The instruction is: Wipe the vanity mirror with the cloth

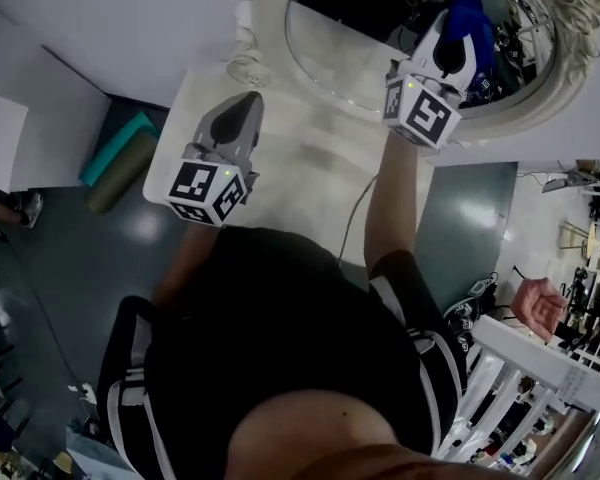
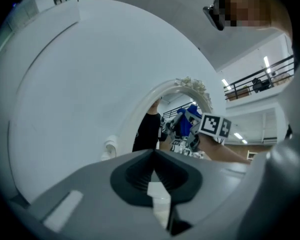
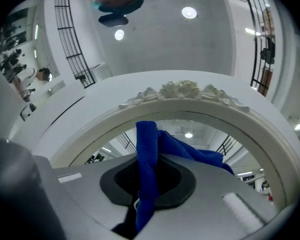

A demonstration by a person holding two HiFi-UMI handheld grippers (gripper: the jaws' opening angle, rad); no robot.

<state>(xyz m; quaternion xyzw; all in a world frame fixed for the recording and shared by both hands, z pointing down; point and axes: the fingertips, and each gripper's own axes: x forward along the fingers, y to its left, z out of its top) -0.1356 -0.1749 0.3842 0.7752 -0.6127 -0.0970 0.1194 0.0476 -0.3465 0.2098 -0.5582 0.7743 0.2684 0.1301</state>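
1. Right gripper (image 1: pixel 458 30): the jaws are clamped on the blue cloth (image 3: pixel 146 149). One fold stands up between the pads, and the rest spills forward and to the right of the jaws.
2. The cloth is raised to the vanity mirror (image 1: pixel 350 43), directly ahead of my right jaws. I cannot confirm it touches the glass. The carved white frame (image 3: pixel 186 95) arches just above and ahead of the jaw tips.
3. Left gripper (image 2: pixel 155 179): jaws together with nothing between them. It hangs low over the white vanity top (image 1: pixel 310 158), well to the left of the right gripper, with the mirror ahead and to its right.
4. Judgement on the cloth: it is light, soft and limp, and the weave looks grippy. A pinch on a bunched fold should hold. The loose bulk must lead the jaws, or hard plastic will meet the glass.
5. Judgement on the mirror: the glass is smooth and fragile, so press lightly. If it rocks, steady it with the left gripper at the frame edge, never on the glass.
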